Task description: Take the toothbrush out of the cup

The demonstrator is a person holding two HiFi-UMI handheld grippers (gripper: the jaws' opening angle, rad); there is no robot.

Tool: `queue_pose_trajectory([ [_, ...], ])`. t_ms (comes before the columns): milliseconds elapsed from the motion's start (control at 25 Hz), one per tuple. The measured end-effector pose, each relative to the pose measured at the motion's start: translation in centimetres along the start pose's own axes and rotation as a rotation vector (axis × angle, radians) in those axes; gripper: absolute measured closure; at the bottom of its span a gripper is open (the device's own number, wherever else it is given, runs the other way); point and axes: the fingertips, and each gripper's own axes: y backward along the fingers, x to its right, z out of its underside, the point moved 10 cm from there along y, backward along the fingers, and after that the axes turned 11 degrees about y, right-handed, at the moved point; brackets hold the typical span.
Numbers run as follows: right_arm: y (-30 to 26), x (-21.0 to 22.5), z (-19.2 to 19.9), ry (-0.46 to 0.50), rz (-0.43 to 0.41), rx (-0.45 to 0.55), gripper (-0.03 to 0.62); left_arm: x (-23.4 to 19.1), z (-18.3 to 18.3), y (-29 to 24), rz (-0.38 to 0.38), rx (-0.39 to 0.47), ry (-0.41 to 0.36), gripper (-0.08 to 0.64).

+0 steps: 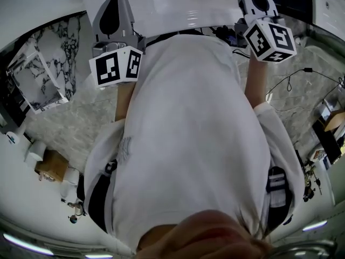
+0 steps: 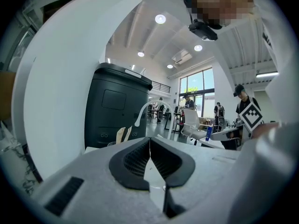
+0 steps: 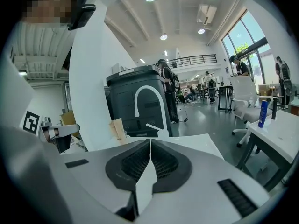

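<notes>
Bright hall and black bin [image 2: 117, 106] are filling the background. I am holding left gripper [image 2: 149, 143] and right gripper [image 3: 150, 146] clamped together, empty. Toothbrush [image 2: 121, 133] seems to be standing in cup [image 2: 111, 144], centre-left: light, stiff, slippery; I'd pinch its upper handle.

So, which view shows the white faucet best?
The right gripper view: the white faucet shows whole, arch and foot, against the dark bin. The left gripper view shows only its arch, smaller. The head view does not show it.
</notes>
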Motion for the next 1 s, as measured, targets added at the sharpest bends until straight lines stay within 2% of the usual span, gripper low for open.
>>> queue_pose_trajectory([
  [1000,-0.1,1.0,0.6,-0.024,0.018,0.006,0.577,0.7,-0.7,-0.5,0.0,-0.013,-0.034,0.545],
])
